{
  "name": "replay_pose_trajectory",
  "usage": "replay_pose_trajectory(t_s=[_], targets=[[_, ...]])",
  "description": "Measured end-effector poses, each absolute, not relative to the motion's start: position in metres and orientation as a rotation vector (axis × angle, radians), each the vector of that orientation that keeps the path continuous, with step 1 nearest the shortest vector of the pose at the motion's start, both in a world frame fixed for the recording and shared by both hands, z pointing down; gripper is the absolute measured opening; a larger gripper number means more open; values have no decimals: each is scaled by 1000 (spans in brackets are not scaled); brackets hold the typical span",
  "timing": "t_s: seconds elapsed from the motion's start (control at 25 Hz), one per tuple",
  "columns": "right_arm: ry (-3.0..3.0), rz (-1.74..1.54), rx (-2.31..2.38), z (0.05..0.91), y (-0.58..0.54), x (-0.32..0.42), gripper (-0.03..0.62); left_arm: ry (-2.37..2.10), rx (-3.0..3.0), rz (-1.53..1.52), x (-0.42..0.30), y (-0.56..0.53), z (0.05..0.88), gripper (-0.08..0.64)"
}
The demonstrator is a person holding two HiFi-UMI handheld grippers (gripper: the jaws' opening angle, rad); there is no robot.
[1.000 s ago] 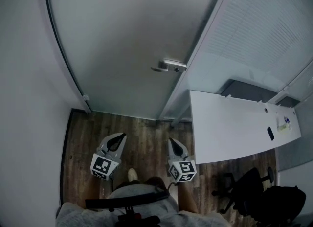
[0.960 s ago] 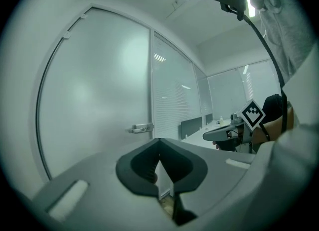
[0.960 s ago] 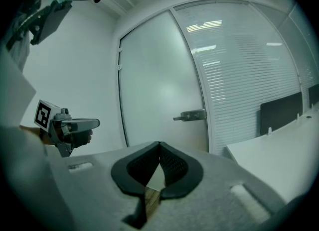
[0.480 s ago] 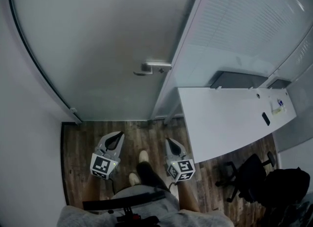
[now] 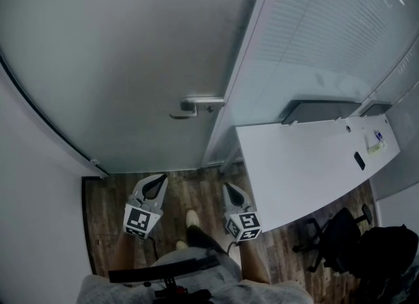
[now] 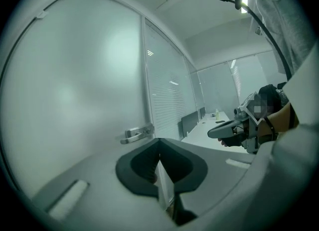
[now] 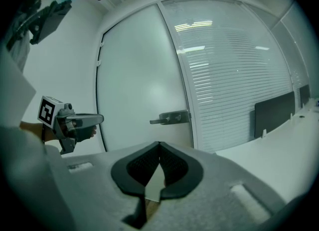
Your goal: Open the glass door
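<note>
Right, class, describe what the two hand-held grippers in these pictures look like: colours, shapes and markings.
Both the left hand-held gripper and the right hand-held gripper are pale grey and tapered, with dark pads lining the jaws. Each carries a white cube with black square markers. The person wears grey clothing.

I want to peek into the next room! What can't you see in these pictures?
- Behind the glass door: the glass is frosted, so every view shows only grey.
- The small things at the far end of the desk, head view: too small to name.
- The door's top, head view: cut off by the picture's upper edge.
</note>
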State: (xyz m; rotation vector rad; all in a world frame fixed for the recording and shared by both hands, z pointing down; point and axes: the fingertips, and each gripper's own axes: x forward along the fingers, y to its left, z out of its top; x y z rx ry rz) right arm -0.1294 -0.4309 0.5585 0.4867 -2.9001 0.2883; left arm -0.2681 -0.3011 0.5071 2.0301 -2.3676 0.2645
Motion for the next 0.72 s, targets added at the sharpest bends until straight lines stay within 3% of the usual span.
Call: replay_pose_trajectory(t_s=[0.32,0.72], targets=[[-2882,331,515,563,-466,-153,2,-2346,2055,303,-298,-345,501,5],[-2860,397,527,577,-485,-168,2,-2315,2080,630,-331,-395,531,51]])
